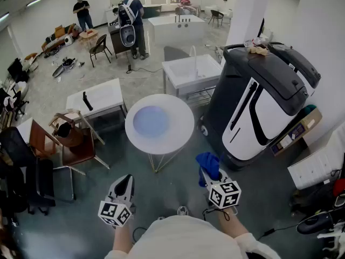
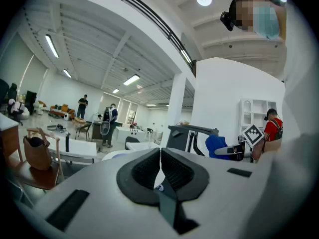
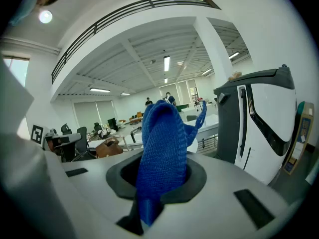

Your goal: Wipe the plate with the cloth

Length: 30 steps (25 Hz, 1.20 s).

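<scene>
A pale blue plate (image 1: pixel 151 120) lies on the round white table (image 1: pixel 183 131) ahead of me in the head view. My right gripper (image 1: pixel 207 172) is low in that view, short of the table, shut on a blue knitted cloth (image 1: pixel 209 165). In the right gripper view the cloth (image 3: pixel 163 153) stands up bunched between the jaws. My left gripper (image 1: pixel 124 186) is beside it on the left, shut with nothing in it; in the left gripper view its ribbed pads (image 2: pixel 149 169) meet and the table's edge (image 2: pixel 115 154) shows just beyond them.
A large black and white machine (image 1: pixel 259 104) stands right of the table. A white sink unit (image 1: pixel 191 72) is behind it, a white square table (image 1: pixel 97 99) and a wooden chair with a brown bag (image 1: pixel 70 136) to the left. Two people (image 1: pixel 132 20) stand far back.
</scene>
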Tool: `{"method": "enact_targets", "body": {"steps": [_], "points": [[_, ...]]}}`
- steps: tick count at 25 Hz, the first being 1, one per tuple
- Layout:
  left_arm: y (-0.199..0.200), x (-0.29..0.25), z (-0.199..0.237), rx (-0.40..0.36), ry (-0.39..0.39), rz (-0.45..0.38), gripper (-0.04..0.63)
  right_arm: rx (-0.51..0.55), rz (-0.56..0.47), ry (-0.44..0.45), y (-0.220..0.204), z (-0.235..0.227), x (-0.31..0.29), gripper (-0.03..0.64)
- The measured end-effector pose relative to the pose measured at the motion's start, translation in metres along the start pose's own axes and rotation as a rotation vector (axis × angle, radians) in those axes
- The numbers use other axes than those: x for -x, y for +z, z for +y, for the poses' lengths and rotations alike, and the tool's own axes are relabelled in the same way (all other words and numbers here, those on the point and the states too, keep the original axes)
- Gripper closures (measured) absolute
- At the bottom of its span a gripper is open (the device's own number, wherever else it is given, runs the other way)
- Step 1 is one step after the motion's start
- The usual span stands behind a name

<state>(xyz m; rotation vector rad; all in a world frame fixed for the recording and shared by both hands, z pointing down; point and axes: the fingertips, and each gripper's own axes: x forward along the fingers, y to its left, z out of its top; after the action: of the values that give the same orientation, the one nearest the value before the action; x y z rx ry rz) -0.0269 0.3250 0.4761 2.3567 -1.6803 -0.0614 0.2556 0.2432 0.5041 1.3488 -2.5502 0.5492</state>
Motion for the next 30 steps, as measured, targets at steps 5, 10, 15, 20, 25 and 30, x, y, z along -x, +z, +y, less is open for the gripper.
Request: {"method": "enact_targets", "body": {"steps": [5,10,15,20,25,30], "points": [[0.004,-0.005,-0.005,0.000,-0.004,-0.006,0.561,-0.005,0.007,0.008,0.001,-0.007,-0.002,0.532],[0.000,-0.022,-0.013,-0.004,-0.008,-0.001,0.561,0.000,0.010,0.035,0.006,-0.022,-0.011,0.532],[-0.007,-0.037,-0.019,-0.014,-0.010,-0.005,0.561,-0.009,0.009,0.096,0.007,-0.031,-0.024,0.532],[-0.005,-0.049,-0.028,-0.051,-0.017,0.007,0.561,0.009,0.037,0.128,0.004,-0.035,-0.035,0.531],[-0.009,-0.056,-0.026,-0.033,-0.033,0.021,0.561,0.001,0.065,0.149,0.001,-0.034,-0.047,0.532],[-0.006,-0.072,-0.005,0.003,-0.039,0.015,0.561,-0.002,0.065,0.143,0.008,-0.031,-0.070,0.531]]}}
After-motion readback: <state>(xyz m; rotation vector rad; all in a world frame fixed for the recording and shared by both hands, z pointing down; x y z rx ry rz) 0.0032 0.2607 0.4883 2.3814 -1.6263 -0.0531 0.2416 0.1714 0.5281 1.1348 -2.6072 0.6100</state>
